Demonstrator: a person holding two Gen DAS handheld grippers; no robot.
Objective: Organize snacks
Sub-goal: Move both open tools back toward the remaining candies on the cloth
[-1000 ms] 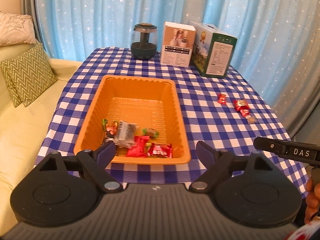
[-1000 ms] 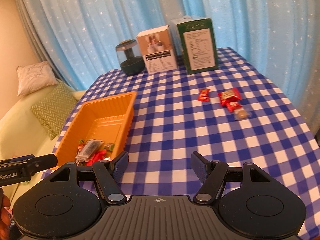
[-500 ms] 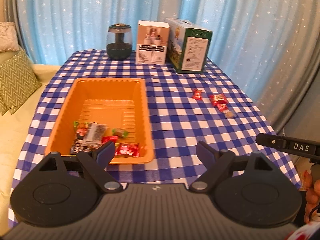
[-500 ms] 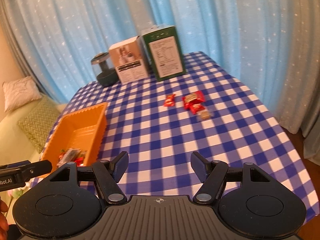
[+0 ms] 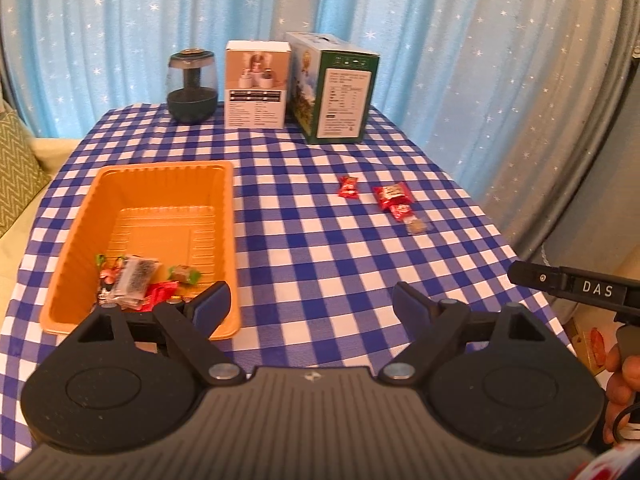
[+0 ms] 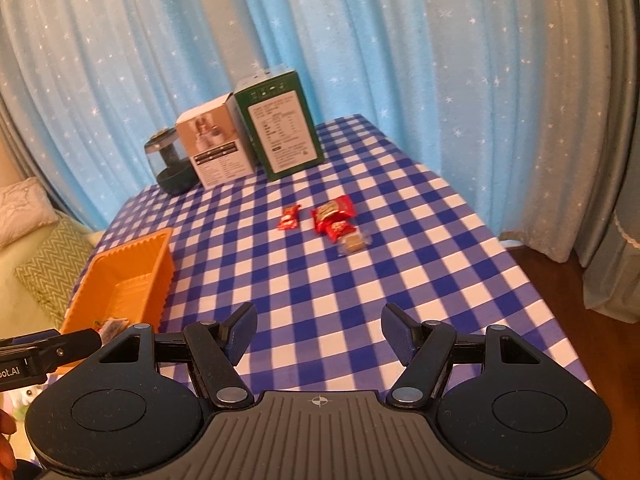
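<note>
Far ahead of both pairs of fingers, at the back edge of the checked tablecloth (image 5: 320, 240), a dark jar (image 5: 192, 86), a white box (image 5: 256, 85) and a green box (image 5: 336, 88) stand in a row before the blue starred curtain (image 5: 120, 20); nothing lies on the cloth between the fingers and the loose snacks.

The left gripper (image 5: 310, 306) is spread wide and holds nothing; the orange bin (image 5: 132, 184) sits ahead and to the left of it, its near right corner just behind the left finger; several wrapped snacks (image 5: 136, 278) lie heaped at the bin's near end, just beyond that finger; the loose sweets lie well ahead and to the right.

The right gripper (image 6: 319, 330) is likewise spread wide and empty; straight ahead of its gap, well apart from the fingertips, lie a small red candy (image 6: 289, 218), just to its right a larger red packet (image 6: 333, 211) touching a second red packet (image 6: 337, 229), and nearest the fingers a clear-wrapped brown sweet (image 6: 353, 242); the bin lies off to the left of the left finger.
</note>
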